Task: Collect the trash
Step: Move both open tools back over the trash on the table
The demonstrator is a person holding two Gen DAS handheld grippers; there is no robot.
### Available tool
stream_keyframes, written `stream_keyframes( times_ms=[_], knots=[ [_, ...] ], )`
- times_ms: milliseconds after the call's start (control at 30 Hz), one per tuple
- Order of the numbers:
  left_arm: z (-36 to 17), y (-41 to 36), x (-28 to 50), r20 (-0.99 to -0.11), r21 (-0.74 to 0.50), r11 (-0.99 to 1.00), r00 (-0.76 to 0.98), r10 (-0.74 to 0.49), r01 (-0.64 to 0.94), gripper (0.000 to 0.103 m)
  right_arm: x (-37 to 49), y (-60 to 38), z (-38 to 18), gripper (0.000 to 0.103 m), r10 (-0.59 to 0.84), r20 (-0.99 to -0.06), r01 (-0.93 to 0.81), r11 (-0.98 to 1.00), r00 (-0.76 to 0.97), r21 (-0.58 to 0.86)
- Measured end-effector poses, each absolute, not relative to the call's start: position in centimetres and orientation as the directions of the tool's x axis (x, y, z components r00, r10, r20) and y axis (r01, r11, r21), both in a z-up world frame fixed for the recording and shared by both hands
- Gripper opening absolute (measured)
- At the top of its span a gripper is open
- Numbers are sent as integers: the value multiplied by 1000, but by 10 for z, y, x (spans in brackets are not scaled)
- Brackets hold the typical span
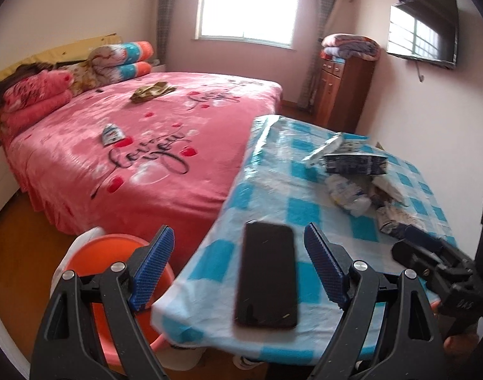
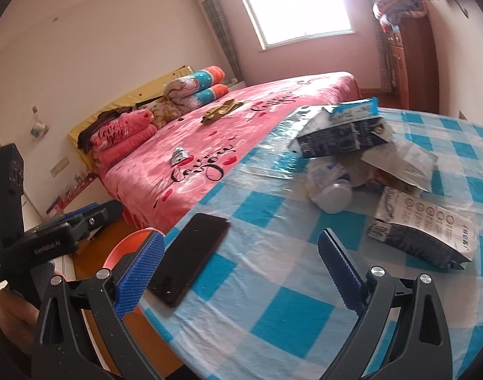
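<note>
Both claws, left gripper point(image 1: 238, 266) and right gripper point(image 2: 241, 272), spread wide, holding nothing.
Approach step: trash pile point(image 2: 361, 164) at frame right on table point(image 2: 273, 300); probably bin point(image 1: 92, 253) lower left. Next: reach past phone point(image 2: 187, 259), pinch nearest carton point(image 2: 422, 237).

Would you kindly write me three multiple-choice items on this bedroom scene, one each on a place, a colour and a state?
1. Where does the black smartphone lie?
A. on the pink bed
B. near the edge of the blue-and-white checked table
C. in the orange bin

2. What colour is the round plastic bin beside the table?
A. orange
B. green
C. grey

3. How do the left gripper jaws stand?
A. shut on a wrapper
B. shut on the phone
C. open, holding nothing

Answers: 1 B, the phone rests flat on the checked cloth by its near edge. 2 A, its rim is orange. 3 C, the blue pads are spread apart above the phone.
</note>
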State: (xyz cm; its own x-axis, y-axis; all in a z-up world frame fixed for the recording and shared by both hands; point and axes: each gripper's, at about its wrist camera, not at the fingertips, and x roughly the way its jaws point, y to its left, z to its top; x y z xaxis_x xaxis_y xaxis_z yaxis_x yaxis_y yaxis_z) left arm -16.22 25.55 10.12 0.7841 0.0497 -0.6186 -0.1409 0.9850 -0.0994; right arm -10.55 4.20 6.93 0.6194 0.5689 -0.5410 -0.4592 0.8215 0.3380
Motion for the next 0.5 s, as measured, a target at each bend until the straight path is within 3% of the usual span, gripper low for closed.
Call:
stream_keyframes(
  times_ms=[500],
  knots=[
    [126, 162, -32, -636, -69, 996, 767, -86, 55, 85, -66, -63, 53, 96, 486, -540, -251, 856, 687, 452]
  ],
)
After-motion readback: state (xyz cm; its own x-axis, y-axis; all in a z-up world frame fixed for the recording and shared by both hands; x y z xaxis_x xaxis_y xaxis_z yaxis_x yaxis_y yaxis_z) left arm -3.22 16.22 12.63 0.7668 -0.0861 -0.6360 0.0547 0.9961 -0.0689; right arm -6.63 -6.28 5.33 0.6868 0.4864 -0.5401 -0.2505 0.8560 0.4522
